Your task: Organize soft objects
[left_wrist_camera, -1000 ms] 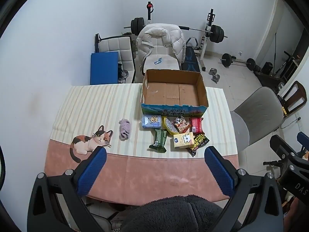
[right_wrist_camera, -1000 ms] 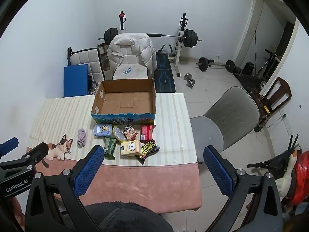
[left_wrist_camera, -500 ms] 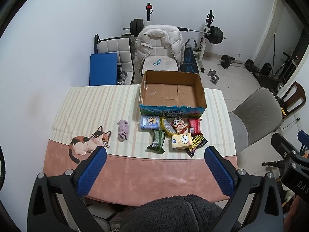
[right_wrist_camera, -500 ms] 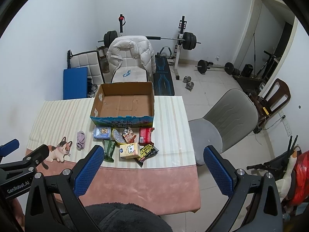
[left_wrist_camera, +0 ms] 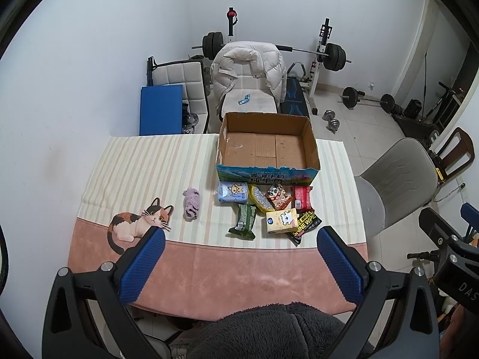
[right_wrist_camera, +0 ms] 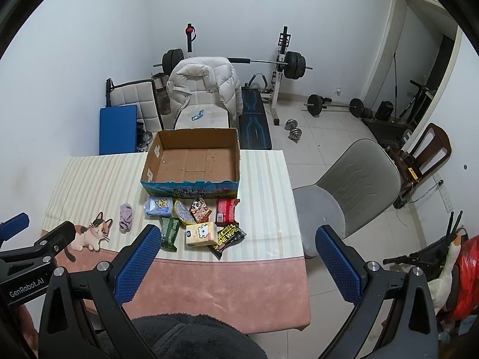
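An empty cardboard box (left_wrist_camera: 266, 146) (right_wrist_camera: 194, 161) stands at the table's far side. In front of it lies a cluster of soft packs: a blue tissue pack (left_wrist_camera: 233, 192), a green pack (left_wrist_camera: 245, 220), a yellow tissue pack (left_wrist_camera: 281, 221) (right_wrist_camera: 201, 233), a red pack (left_wrist_camera: 302, 198) and a black wipes pack (left_wrist_camera: 305, 228). A small purple cloth (left_wrist_camera: 191, 203) (right_wrist_camera: 125, 217) lies to their left. My left gripper (left_wrist_camera: 239, 240) and right gripper (right_wrist_camera: 233, 239) are both open and empty, high above the table's near edge.
The table (left_wrist_camera: 209, 269) has a striped and pink cloth with a cat print (left_wrist_camera: 137, 224). A grey chair (left_wrist_camera: 395, 185) stands right of it. A chair with a white jacket (left_wrist_camera: 248, 74), a blue mat (left_wrist_camera: 161, 109) and weights stand behind.
Both grippers have drawn back and up a little, so the table and box look slightly smaller. Nothing on the table has moved.
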A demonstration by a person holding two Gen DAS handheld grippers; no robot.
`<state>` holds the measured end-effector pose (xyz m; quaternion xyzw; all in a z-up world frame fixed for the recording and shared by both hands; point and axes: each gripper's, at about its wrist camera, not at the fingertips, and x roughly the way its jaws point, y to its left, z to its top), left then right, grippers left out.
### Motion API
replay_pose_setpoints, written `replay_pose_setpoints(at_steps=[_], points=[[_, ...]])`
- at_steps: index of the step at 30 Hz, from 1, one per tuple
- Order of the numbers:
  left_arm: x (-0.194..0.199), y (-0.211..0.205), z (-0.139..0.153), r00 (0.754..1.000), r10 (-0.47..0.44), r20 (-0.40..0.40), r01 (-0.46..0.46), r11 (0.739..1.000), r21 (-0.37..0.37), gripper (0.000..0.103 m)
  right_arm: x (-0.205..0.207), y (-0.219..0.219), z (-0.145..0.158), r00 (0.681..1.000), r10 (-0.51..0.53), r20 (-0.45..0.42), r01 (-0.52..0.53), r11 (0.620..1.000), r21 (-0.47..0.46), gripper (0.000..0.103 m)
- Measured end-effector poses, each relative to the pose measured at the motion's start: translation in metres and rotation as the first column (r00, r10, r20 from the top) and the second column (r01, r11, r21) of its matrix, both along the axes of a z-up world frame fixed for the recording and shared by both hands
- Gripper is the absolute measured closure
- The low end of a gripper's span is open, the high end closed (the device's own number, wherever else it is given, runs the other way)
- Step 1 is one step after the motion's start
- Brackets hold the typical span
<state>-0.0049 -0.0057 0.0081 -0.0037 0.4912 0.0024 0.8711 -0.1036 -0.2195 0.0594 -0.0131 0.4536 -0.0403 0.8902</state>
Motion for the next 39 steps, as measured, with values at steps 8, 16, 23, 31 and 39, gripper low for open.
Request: replay_pose_setpoints(at_steps=[8,16,23,31,39], points=[[0.000,0.001,0.000,1.000,0.000,0.001,0.000,1.000,-0.002,0.000,0.001,-0.001,0.001,1.000,0.000,-0.003,0.000,1.000,0.002,0.000],[0.002,-0.001,0.003,1.000,-0.002,0.000,0.002,1.000,-0.002,0.000,0.000,-0.001,0.001,1.000,0.001,-0.002,-0.001,1.000,0.002,0.000],[0.000,-0.001,0.002,1.000,-0.002,0.000,0.002,1.000,-0.004,0.000,-0.001,-0.001,0.000,1.000,0.002,-0.002,-0.002,1.000,0.008,0.000],[0.001,-0.001,0.003,1.000,-0.001,0.006,0.001,1.000,-0.003,0.000,-0.005,0.000,0.000,1.000,0.000,0.010,0.000,1.000,0.010,0.000],[0.005,-0.007,0.011,1.000,-0.004,0.007,0.004,1.000,-0.005,0.000,-0.008,0.001,-0.001,1.000,0.006,0.015,-0.006,1.000,0.020,0.000]])
